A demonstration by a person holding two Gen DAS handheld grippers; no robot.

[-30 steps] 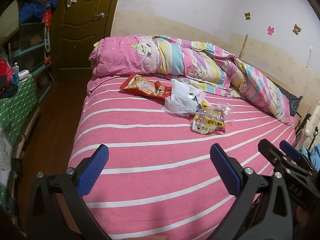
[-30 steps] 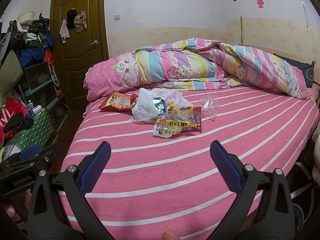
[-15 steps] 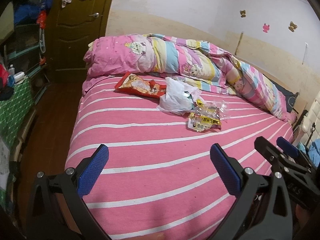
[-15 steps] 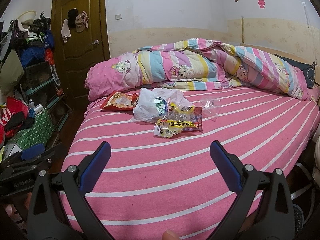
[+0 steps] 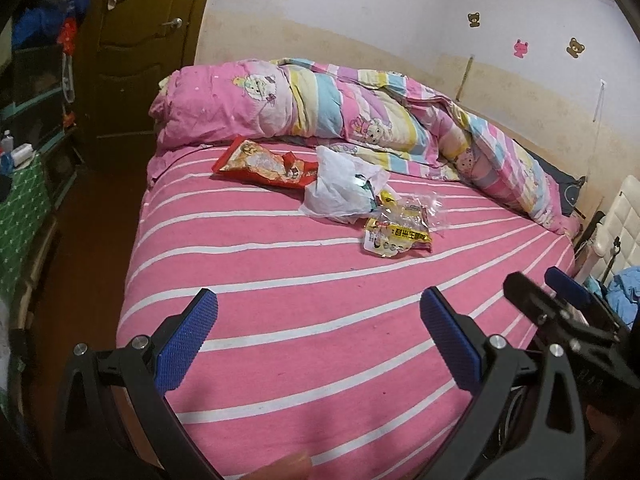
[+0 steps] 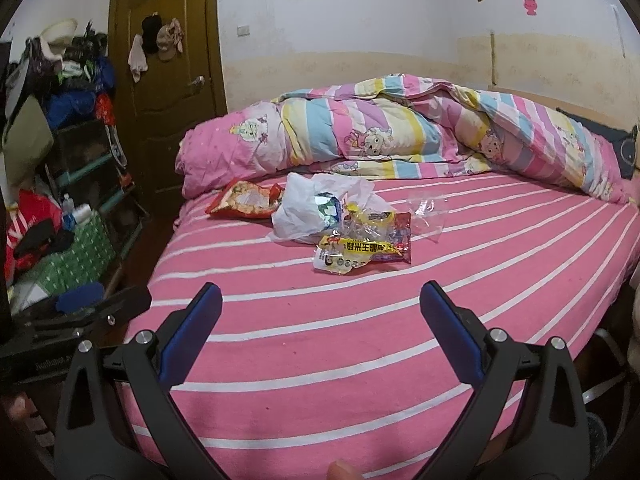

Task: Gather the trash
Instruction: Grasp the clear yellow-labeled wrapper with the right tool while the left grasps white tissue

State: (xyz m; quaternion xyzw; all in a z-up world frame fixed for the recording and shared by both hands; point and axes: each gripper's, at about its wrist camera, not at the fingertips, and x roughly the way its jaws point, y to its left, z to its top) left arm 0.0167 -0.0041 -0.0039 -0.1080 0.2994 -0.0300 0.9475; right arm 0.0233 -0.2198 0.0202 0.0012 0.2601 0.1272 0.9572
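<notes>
Nearest to me, both sets of tongs are spread wide with nothing between their blue pads. My left gripper (image 5: 318,336) hangs over the near part of the pink striped bed (image 5: 280,320); my right gripper (image 6: 321,322) does the same, just to its right. In the left view the right tool shows at the lower right edge; in the right view the left tool's blue pad pokes in at the lower left. A fingertip (image 6: 342,470) peeks up at the bottom edge.

Compared with a second ago, the left gripper has swung a little: the door (image 5: 140,52) and the cluttered shelves have slid toward the left edge, and the trash now sits slightly right of centre ahead of it. The right gripper has crept forward, and the pile looks a touch larger between its fingers.

Ahead of both tongs, well apart from them, lies the trash, unmoved. First comes the yellow snack wrapper (image 6: 362,250), with a clear plastic scrap (image 6: 428,212) just beyond and right. Touching it on the far left is a crumpled white plastic bag (image 6: 308,208), then a red snack bag (image 6: 244,200) farther left.

Beyond all that, the rolled pink cartoon quilt (image 6: 360,136) lies along the far side, against the wall.
</notes>
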